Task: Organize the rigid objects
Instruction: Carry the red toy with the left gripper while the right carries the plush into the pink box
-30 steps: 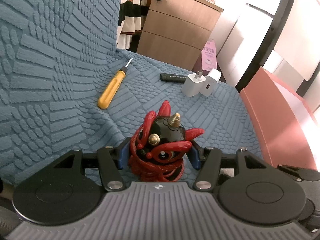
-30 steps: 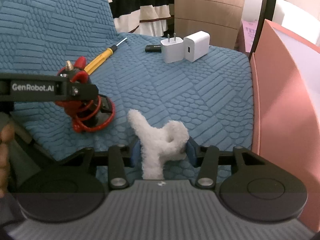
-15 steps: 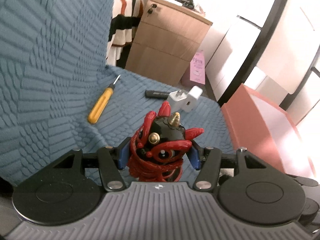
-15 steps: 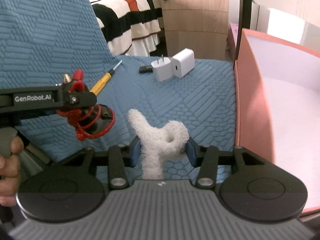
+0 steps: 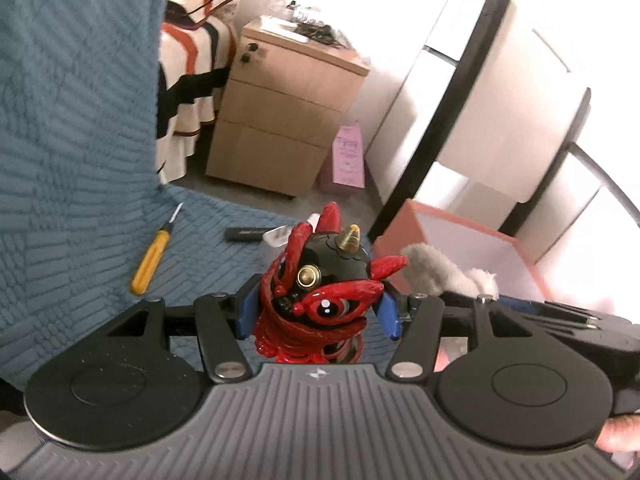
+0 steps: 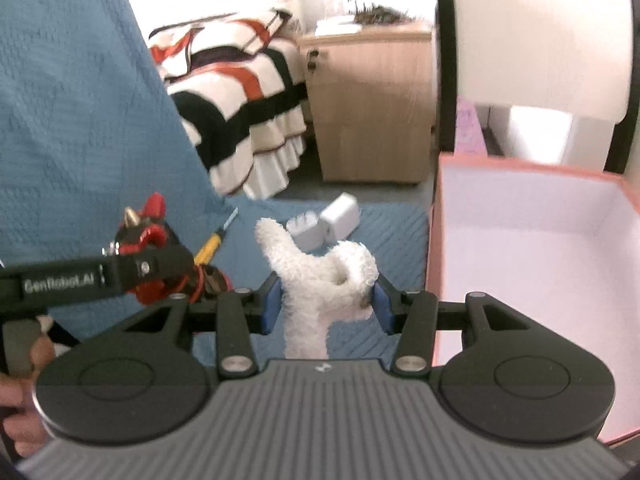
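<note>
Sofa cushion [image 5: 72, 184] first, pink box [image 6: 532, 248] at its right edge. Left claw [image 5: 318, 306] is clamped on the red-black dragon figurine [image 5: 320, 292], right claw [image 6: 326, 300] on a white plush toy [image 6: 316, 276]; both carried boxward. Looks like next move: get over the opening, let go. Screwdriver [image 5: 150, 262], chargers [image 6: 324, 224] wait at the cushion's far edge.

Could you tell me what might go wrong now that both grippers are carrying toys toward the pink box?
1. The left gripper and right gripper sit close side by side, so they could bump near the pink box.
2. The red and black figurine has thin horns sticking out past the fingers; these might catch the box wall.
3. The white plush toy is soft, so it might slip or sag in the grip.
</note>
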`<state>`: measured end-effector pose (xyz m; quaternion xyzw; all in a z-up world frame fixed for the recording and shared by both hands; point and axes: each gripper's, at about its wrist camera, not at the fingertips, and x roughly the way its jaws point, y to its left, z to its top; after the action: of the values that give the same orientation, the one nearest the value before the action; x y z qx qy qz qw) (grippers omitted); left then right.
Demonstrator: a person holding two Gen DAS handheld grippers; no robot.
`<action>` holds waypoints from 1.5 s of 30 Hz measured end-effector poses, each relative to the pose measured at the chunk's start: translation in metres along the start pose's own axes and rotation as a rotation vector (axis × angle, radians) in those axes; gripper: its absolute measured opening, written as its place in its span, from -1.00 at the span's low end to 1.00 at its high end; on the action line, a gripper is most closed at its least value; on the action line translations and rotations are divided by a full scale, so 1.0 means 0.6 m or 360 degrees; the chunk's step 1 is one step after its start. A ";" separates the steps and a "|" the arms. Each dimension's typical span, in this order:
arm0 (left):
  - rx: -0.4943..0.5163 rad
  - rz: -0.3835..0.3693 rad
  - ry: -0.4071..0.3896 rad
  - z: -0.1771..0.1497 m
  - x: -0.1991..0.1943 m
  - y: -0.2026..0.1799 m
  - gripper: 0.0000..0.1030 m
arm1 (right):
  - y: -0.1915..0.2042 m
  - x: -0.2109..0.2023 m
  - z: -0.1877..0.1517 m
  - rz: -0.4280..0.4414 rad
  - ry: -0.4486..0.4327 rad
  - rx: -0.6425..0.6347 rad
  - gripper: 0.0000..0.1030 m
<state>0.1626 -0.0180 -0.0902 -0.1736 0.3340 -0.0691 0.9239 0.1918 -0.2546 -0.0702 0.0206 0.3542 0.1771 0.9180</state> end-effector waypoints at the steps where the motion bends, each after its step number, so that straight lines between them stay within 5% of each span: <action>1: 0.0001 -0.0007 -0.0001 0.004 -0.004 -0.007 0.23 | -0.004 -0.006 0.004 -0.0005 -0.0012 0.0009 -0.03; 21: 0.0055 -0.0215 -0.0077 0.089 -0.001 -0.166 0.23 | -0.107 -0.111 0.070 -0.0190 -0.0264 0.0081 -0.03; 34: 0.0147 -0.0290 0.0017 0.083 0.089 -0.296 0.23 | -0.207 -0.122 0.044 -0.0349 -0.0240 0.0217 -0.03; 45: 0.0217 -0.0289 0.0221 0.027 0.197 -0.367 0.23 | -0.314 -0.095 -0.009 -0.0440 -0.0094 0.0407 -0.02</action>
<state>0.2615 -0.2470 -0.0680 -0.1347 0.3747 -0.1868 0.8981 0.2078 -0.4508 -0.0684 0.0934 0.3462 0.0022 0.9335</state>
